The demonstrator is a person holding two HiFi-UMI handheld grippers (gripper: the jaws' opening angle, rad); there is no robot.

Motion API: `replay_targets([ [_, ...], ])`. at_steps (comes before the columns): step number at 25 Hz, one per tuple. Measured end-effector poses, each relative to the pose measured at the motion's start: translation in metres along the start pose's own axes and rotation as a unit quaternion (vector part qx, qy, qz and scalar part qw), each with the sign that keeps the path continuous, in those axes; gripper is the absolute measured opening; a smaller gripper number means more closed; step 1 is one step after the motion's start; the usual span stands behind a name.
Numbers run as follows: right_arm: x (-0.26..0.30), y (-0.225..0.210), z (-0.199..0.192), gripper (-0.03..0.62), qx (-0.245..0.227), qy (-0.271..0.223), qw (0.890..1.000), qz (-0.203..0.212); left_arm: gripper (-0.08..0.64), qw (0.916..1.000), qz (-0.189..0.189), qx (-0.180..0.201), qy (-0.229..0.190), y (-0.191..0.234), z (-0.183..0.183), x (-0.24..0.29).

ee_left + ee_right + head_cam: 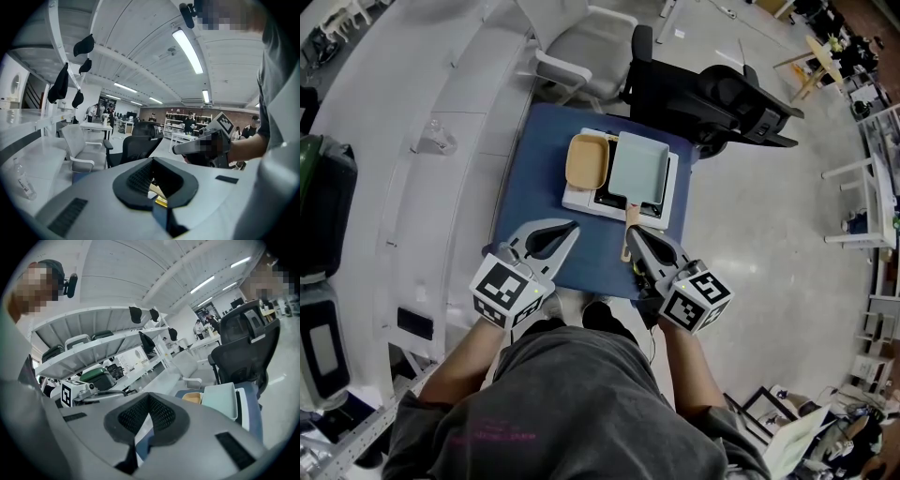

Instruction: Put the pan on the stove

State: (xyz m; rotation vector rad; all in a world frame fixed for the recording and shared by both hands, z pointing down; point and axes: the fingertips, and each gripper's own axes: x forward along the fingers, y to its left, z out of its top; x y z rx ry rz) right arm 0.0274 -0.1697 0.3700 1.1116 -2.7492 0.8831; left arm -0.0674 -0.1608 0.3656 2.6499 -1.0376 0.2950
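A pale green square pan (637,169) (220,399) sits on the white stove (581,199) on the blue table (525,187). Its wooden handle (630,214) points back toward me. A tan square dish (587,159) (192,398) rests on the stove's left part. My right gripper (632,234) (143,427) hovers over the handle's near end, jaws shut with nothing between them. My left gripper (572,228) (154,187) hangs above the table's near left side, shut and empty. Whether the right gripper touches the handle I cannot tell.
A white office chair (591,47) and a black one (722,103) stand behind the table. Curved white shelving (412,141) runs along the left, with a clear bottle (436,141) on it. People stand far off in the room.
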Motion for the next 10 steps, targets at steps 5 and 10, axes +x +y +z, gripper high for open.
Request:
replay_targets([
  [5, -0.005, -0.008, 0.002, 0.002, 0.002, 0.0, 1.0, -0.001, 0.002, 1.0, 0.0, 0.001, 0.005, -0.004, 0.001, 0.01],
  [10, -0.008, -0.016, 0.004, 0.002, 0.002, 0.0, 1.0, 0.0, 0.002, 1.0, 0.0, 0.0, 0.006, -0.007, 0.0, 0.02],
])
